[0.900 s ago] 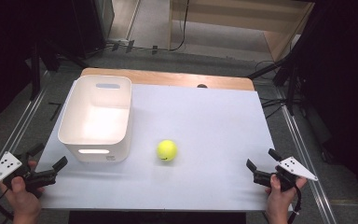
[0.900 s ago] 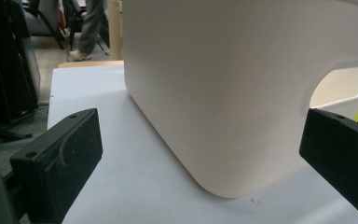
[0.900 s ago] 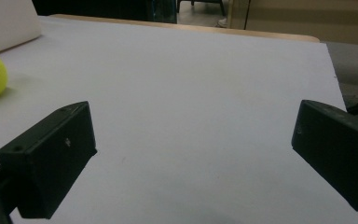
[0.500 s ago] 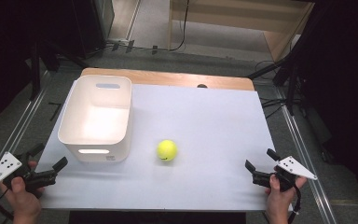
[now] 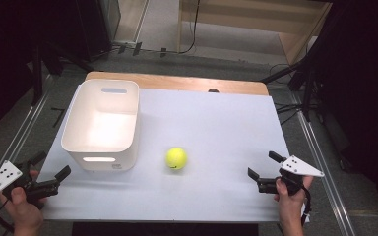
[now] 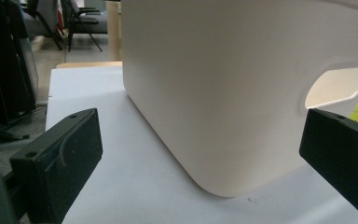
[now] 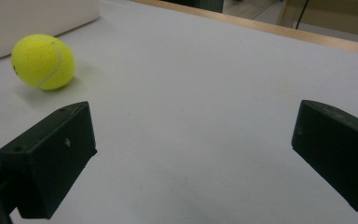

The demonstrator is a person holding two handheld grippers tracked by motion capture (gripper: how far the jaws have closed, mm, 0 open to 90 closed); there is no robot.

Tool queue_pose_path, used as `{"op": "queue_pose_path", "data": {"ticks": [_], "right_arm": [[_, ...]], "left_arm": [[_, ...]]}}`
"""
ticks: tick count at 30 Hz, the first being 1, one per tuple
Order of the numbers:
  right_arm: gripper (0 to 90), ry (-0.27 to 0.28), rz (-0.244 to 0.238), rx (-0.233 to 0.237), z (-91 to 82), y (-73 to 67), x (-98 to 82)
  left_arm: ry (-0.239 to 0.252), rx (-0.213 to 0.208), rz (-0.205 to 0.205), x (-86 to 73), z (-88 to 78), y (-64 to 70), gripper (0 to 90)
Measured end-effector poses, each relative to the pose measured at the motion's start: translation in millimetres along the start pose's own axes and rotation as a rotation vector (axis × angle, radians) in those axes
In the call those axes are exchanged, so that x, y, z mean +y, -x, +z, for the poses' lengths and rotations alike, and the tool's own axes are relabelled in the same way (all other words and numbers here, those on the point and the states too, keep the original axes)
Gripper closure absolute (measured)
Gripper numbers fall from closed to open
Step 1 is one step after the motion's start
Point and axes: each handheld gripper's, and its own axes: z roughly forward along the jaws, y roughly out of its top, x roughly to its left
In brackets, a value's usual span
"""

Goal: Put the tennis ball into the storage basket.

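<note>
Tennis ball point(image 5: 176, 158) just beside bin point(image 5: 102, 147), apparently apart.

Both hands are gripping black two-jaw grippers, left gripper point(image 5: 51, 172) and right gripper point(image 5: 263, 166), each carrying a grey three-cornered plate with dark dots.

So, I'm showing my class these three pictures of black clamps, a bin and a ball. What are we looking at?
A person holds a two-jaw tool in each hand: the left gripper and the right gripper. One picture looks down from above; the other two come from cameras riding on each tool, looking along its black jaws. On the white table stand a white bin and, beside it, a yellow tennis ball. Both pairs of jaws are open and hold nothing.
</note>
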Motion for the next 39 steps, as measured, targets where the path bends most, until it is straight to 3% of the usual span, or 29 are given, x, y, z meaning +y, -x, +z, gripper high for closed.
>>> {"op": "queue_pose_path", "data": {"ticks": [20,39], "right_arm": [[0.0,-0.096,-0.106,0.078,33.4,-13.8,38.8],[0.0,-0.191,-0.201,0.175,73.9,-39.9,67.9]], "left_arm": [[0.007,-0.014,0.012,-0.2,-0.5,0.7,0.0],[0.005,-0.018,0.015,-0.4,0.3,1.7,0.0]]}}
